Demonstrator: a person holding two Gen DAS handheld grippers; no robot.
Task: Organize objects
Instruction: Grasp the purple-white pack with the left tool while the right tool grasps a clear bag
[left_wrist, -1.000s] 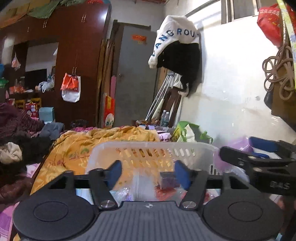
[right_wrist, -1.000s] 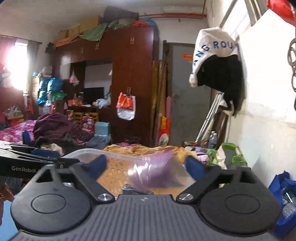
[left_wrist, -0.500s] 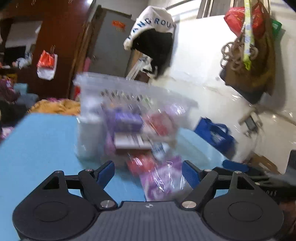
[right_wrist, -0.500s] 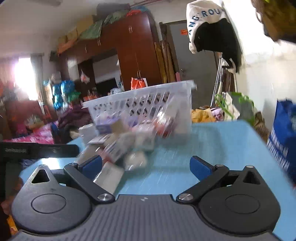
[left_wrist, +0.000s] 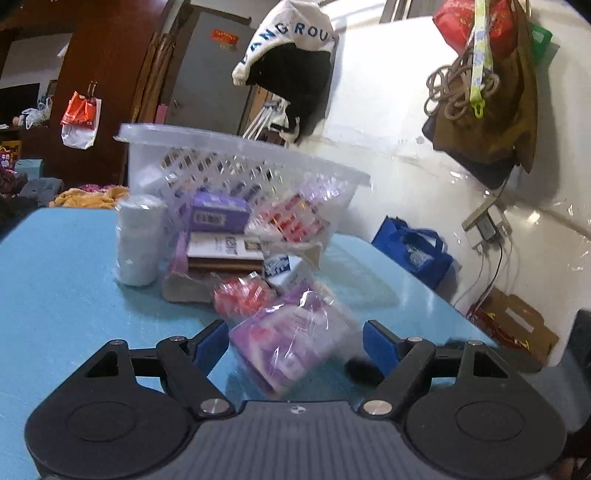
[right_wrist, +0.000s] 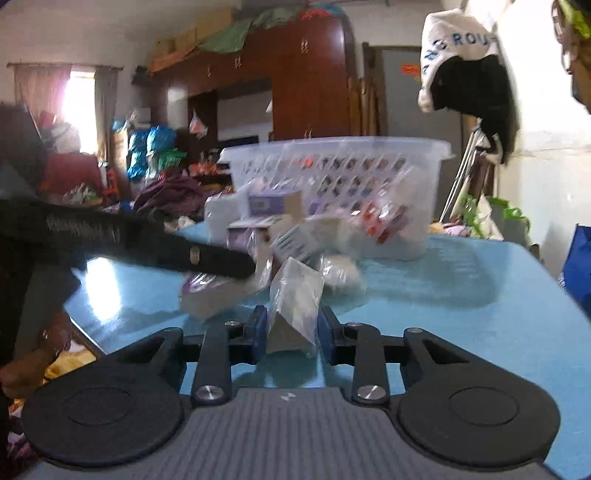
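Cluttered bedroom behind, blue desk in front with a pile of small packaged goods near its far edge. White lattice basket sits at the far edge, tipped toward me, contents spilled out in front of it: white roll, purple box, red packets, a purple plastic-wrapped pack nearest me.

My left gripper is spread wide, fingers either side of that purple pack, not touching it as far as I can tell. My right gripper is clamped on a grey wrapped packet, fingers pressing both its sides; packet stands up between them, at or just off the desk, can't tell which.

Step, my read: sorting the spilled pile, one item picked on the right, left lining up the next.

Next move: lift the grey packet clear of the pile, carry it to wherever it belongs. Left needs to close on the purple pack; the film looks slippery, so grab the body, not the loose wrap.
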